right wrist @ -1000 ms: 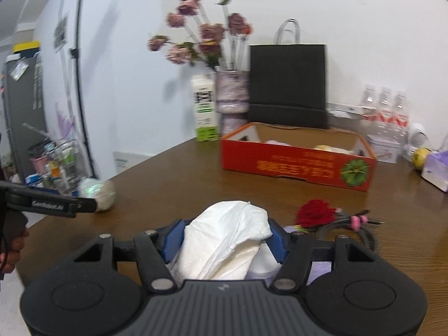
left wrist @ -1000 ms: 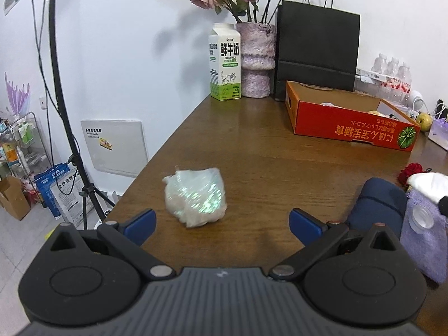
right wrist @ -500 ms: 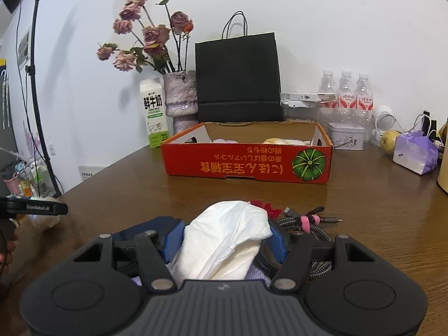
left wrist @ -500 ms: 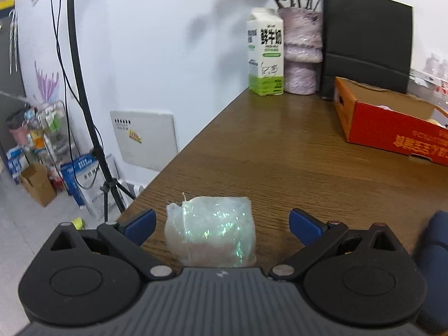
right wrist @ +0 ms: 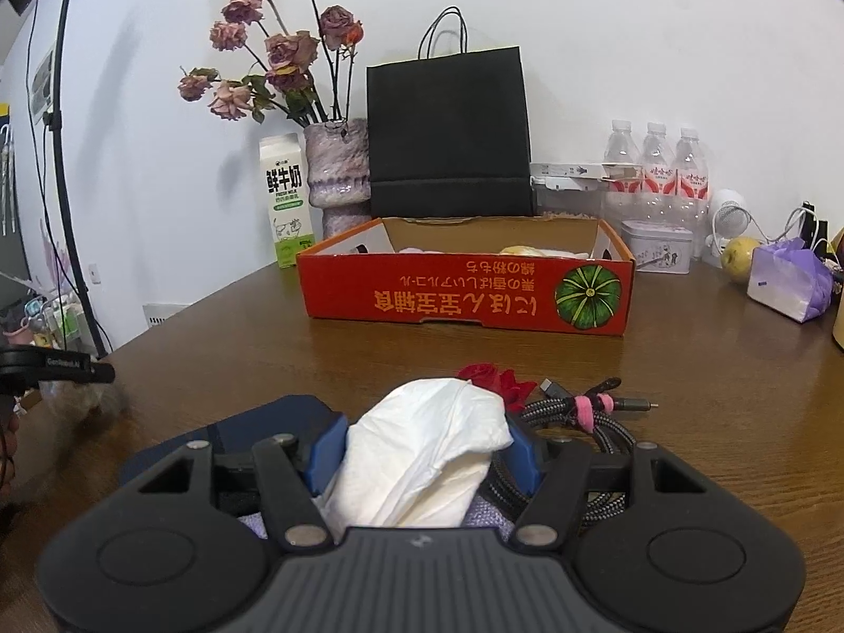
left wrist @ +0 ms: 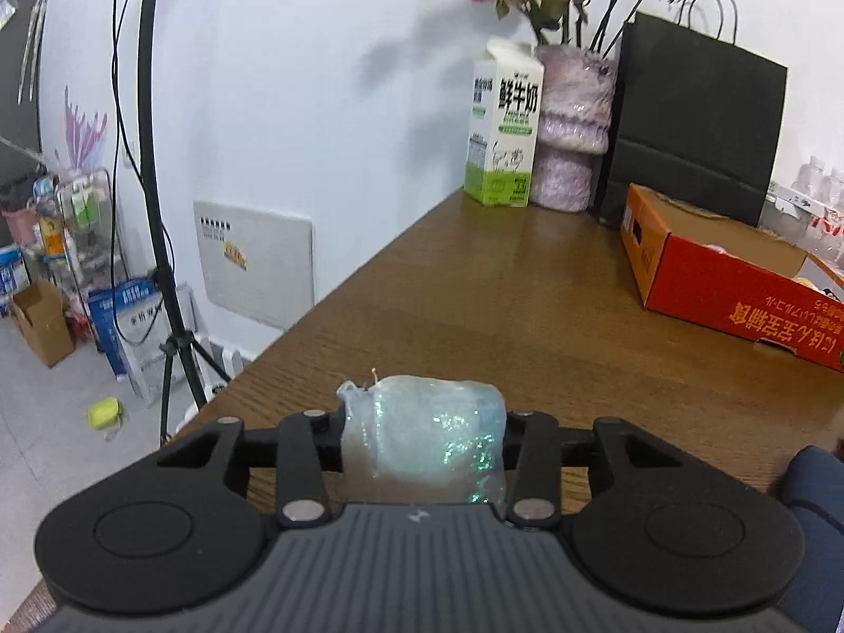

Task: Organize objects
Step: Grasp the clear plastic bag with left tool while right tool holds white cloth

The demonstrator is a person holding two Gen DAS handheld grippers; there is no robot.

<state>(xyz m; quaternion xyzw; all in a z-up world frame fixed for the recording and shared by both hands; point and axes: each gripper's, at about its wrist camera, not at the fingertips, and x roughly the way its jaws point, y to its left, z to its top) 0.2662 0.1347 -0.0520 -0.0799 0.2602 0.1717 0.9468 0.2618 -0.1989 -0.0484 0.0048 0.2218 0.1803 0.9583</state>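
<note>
The red cardboard box (right wrist: pixel 464 290) sits open-topped on the wooden table (right wrist: pixel 712 369), holding pale items too hidden to name. The right gripper (right wrist: pixel 422 453) clamps a white crumpled wad (right wrist: pixel 422 453), its length running forward. The left gripper (left wrist: pixel 422 438) is closing on a glittery translucent bundle (left wrist: pixel 422 438), squat, near the table edge.

Both wrist cameras look low across the table (left wrist: pixel 527 290), sharing the red box (right wrist: pixel 464 290) and milk carton (left wrist: pixel 504 126).
</note>
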